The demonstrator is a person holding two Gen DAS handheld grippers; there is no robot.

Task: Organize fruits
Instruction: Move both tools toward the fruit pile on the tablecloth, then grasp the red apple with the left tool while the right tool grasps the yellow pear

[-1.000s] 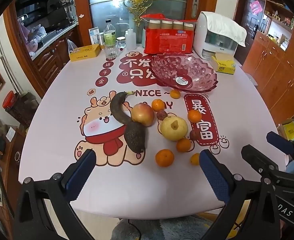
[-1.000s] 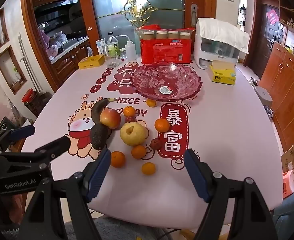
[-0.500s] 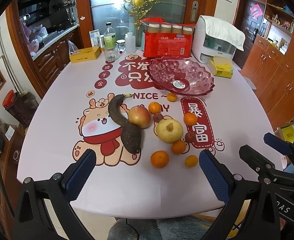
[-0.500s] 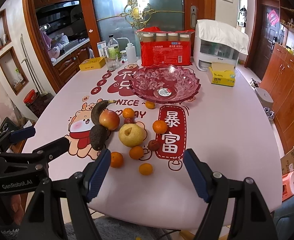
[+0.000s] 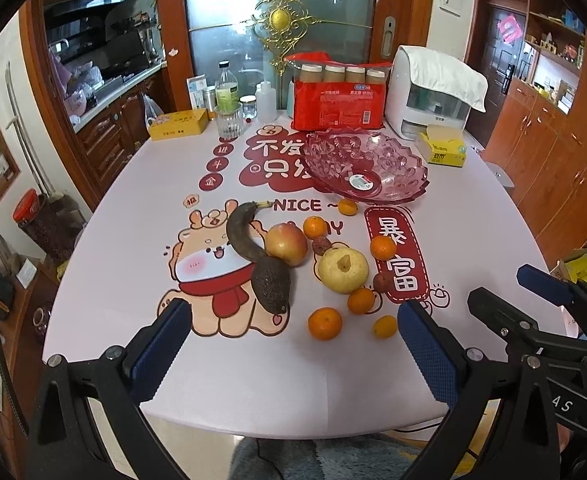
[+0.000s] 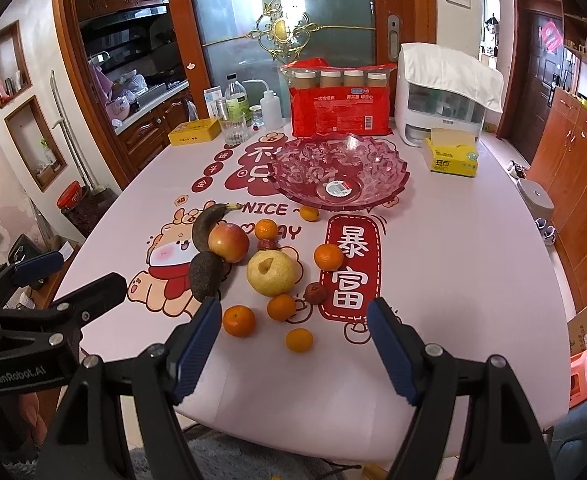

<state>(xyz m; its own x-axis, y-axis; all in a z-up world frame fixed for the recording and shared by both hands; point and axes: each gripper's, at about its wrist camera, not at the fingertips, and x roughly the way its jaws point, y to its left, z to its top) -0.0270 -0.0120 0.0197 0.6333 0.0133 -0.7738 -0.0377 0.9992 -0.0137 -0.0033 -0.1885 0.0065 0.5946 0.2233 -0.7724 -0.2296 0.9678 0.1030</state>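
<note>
Fruit lies loose on the table's middle: a dark banana, an avocado, a red apple, a yellow pear and several small oranges. An empty pink glass bowl stands behind them. My left gripper is open and empty above the near table edge. My right gripper is also open and empty, just short of the nearest oranges. The bowl, pear and apple show in the right wrist view too.
At the table's far end stand a red pack of jars, a white appliance, two yellow tissue boxes, a bottle and a glass. Wooden cabinets line the right.
Both grippers have pulled back slightly and risen, so the fruit and bowl sit a little farther off. Both stay open. Nothing on the table has moved.
</note>
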